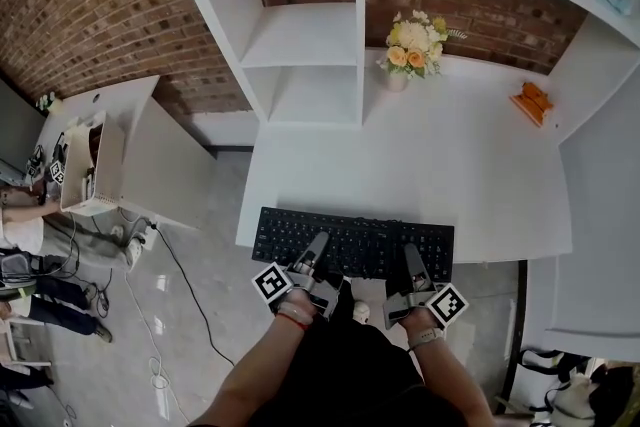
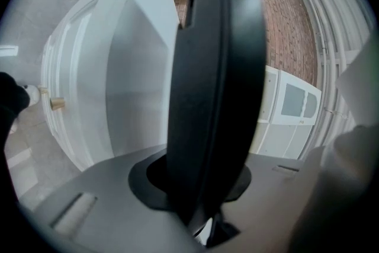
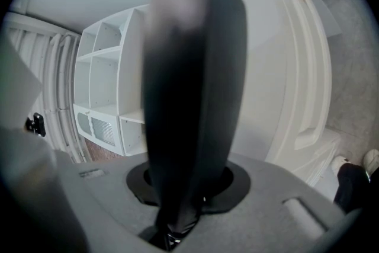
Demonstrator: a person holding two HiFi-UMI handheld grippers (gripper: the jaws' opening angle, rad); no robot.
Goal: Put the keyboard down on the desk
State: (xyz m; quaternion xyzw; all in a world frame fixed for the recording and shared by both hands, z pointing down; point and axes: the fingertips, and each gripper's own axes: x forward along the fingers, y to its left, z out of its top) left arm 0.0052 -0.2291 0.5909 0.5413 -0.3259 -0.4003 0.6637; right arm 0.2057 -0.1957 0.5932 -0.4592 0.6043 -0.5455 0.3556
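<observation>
In the head view, the left gripper [image 1: 318, 243] and the right gripper [image 1: 411, 255] were seen nearest to the person, each laid over the near long edge of the black keyboard [image 1: 360, 233]. In the left gripper view and the right gripper view the jaws were found closed on a dark flat body, judged to be the keyboard seen edge-on; so both tongs were clamped on it and neither was empty. One gripper was set toward each end of that edge, probably so that the long board was kept level. The keyboard was placed across the front edge of the white desk [image 1: 430, 165], its far part over the desk top and its near strip out past the edge. This overhang was judged useful, because room was left beneath for the lower jaws. Whether the keyboard rested on the desk or was held just above it could not be told. Farther back, near the brick wall [image 1: 480, 0], a small vase of flowers [image 1: 412, 50] was stood just beside a white shelf unit [image 1: 300, 45], and an orange object [image 1: 532, 102] lay at the right, both well apart from the keyboard.
</observation>
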